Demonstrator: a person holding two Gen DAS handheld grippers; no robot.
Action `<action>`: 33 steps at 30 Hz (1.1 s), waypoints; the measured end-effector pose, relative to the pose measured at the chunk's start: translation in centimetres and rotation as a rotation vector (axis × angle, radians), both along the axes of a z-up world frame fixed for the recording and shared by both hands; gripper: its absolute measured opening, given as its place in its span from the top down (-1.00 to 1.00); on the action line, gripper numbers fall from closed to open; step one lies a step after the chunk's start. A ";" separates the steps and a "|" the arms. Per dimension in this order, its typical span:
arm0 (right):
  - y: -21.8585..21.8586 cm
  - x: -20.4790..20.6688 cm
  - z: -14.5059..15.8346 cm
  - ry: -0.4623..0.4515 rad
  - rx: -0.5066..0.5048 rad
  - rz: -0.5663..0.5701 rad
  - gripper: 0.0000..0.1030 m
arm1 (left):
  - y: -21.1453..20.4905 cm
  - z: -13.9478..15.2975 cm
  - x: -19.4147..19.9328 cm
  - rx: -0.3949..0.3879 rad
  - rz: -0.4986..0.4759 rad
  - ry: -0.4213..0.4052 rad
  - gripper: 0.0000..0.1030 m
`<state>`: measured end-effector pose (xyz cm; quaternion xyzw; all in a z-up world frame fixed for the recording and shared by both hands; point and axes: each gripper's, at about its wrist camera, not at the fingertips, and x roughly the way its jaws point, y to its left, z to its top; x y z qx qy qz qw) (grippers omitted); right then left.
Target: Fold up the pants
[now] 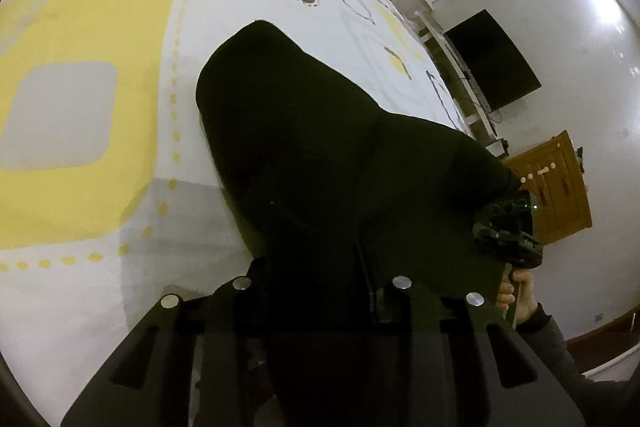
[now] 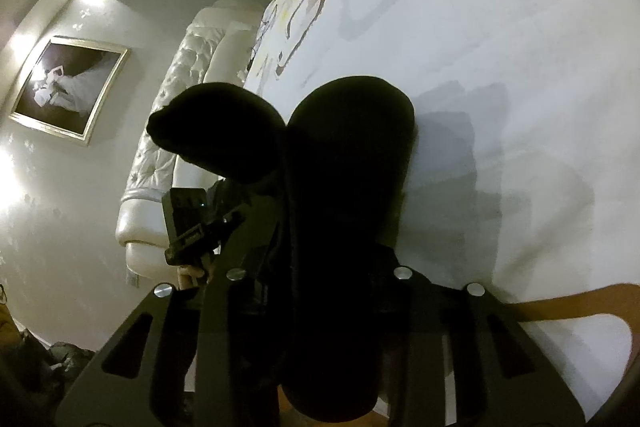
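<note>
Left wrist: no readable writing; both tongs, left tongs (image 1: 320, 291) and right tongs (image 2: 320, 283), clench black pants (image 1: 304, 131).

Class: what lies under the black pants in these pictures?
Under the black pants lies a patterned white bedsheet, visible all around them. The covered patch of sheet, and anything on it, cannot be seen.

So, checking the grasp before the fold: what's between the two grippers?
Only the black pants, bunched and spanning from the left gripper to the right gripper over the patterned bedsheet; left wrist view shows it.
</note>
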<state>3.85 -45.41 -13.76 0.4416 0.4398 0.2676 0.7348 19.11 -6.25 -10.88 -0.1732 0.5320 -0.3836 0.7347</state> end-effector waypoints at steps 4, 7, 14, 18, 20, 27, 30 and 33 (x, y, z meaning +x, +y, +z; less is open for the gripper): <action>0.6 0.4 0.3 -0.006 0.000 0.001 0.39 | 0.3 0.3 0.2 0.006 0.004 -0.014 0.43; 1.2 1.1 0.4 -0.007 -0.003 0.011 0.40 | 0.8 0.4 0.6 0.006 0.016 -0.016 0.44; 3.6 4.3 0.4 -0.016 0.018 0.036 0.40 | 3.4 0.7 2.0 0.003 0.071 -0.020 0.44; 5.3 6.8 0.2 -0.017 0.032 0.057 0.40 | 5.1 0.9 3.2 0.010 0.102 -0.024 0.44; 6.0 7.9 0.1 -0.016 0.037 0.064 0.40 | 5.9 0.9 3.9 0.011 0.114 -0.021 0.44; 8.2 11.5 -0.4 -0.011 0.065 0.075 0.40 | 8.0 1.0 6.0 0.022 0.145 -0.022 0.44; 8.9 12.5 -0.6 -0.011 0.069 0.081 0.40 | 9.0 0.9 7.1 0.017 0.156 -0.016 0.44; 9.4 13.7 -0.7 -0.010 0.075 0.085 0.40 | 9.6 1.0 8.0 0.025 0.158 -0.019 0.44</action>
